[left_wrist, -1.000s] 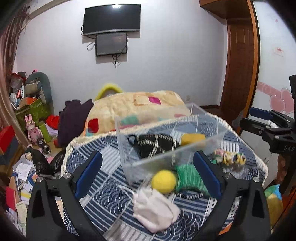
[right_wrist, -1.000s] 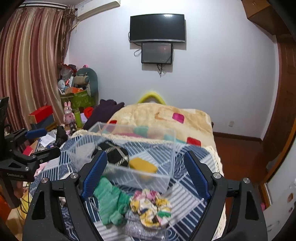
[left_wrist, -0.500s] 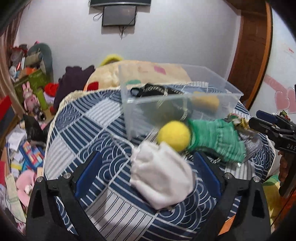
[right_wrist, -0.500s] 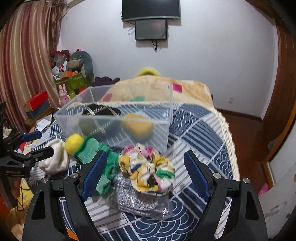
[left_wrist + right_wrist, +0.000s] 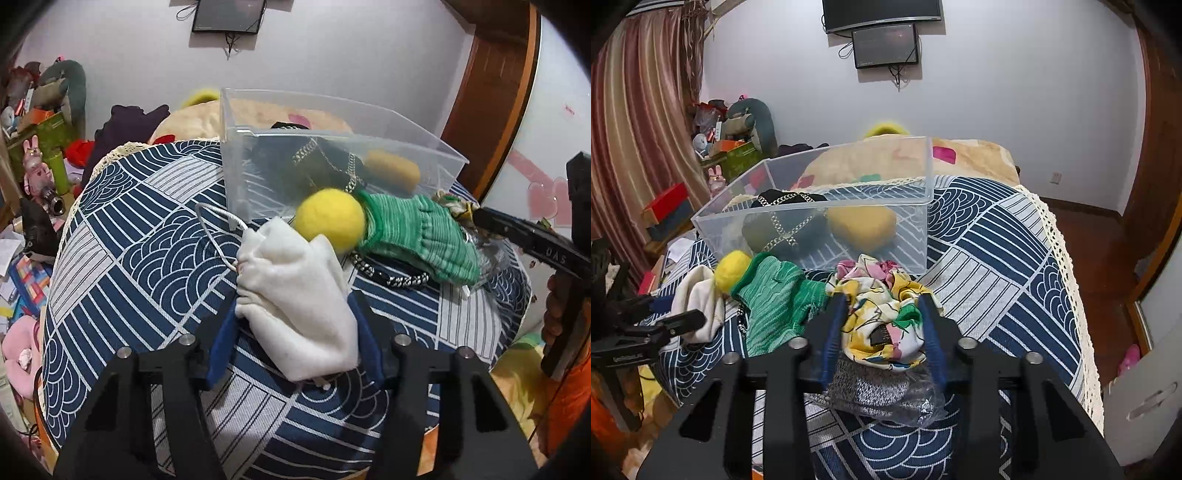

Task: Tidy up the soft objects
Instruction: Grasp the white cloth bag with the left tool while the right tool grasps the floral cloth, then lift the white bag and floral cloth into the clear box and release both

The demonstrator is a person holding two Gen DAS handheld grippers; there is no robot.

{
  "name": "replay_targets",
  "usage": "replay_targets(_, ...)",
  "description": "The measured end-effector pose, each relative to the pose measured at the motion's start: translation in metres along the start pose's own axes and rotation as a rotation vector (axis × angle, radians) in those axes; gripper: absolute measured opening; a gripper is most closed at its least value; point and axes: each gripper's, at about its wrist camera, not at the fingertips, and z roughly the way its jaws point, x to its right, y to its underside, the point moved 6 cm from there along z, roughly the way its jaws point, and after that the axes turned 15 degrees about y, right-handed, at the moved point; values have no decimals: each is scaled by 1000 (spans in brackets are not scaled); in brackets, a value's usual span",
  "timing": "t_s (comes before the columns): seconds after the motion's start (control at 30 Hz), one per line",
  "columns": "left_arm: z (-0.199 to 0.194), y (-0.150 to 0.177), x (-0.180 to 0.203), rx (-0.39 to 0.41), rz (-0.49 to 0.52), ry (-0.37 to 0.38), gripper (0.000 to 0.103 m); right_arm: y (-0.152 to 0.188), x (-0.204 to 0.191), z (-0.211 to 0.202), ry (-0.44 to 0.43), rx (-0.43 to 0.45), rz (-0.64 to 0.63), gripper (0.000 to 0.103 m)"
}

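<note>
Soft objects (image 5: pixel 417 229) crowd clear bin (image 5: pixel 812 218) on blue-patterned tablecloth (image 5: pixel 990 236)

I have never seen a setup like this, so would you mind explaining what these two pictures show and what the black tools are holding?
There is no robot here: a person holds a two-finger gripper in each hand, and each one carries a wide-angle camera looking out along its fingers. One picture comes from the left tool, the other from the right.

Both look at a blue patterned cloth with a clear plastic bin on it. The bin already holds a black pouch and a yellow sponge.

The left gripper has its fingers closed on a white drawstring bag. The right gripper is closed on a flowery scrunchie. A yellow ball and a green glove lie beside the bin.
</note>
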Motion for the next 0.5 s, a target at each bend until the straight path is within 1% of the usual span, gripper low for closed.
replay_targets(0.07,-1,2,3,3,11,-4,50,0,0,-1,1,6,-5,24)
replay_targets(0.17,-6,4,6,10,22,-13,43,-1,2,-5,-2,19,3,20)
replay_targets(0.33,-16,3,13,21,59,-50,38,-6,2,-15,6,53,1,17)
replay_targets(0.5,-34,-6,19,70,81,-70,37,-13,2,-27,5,91,0,17)
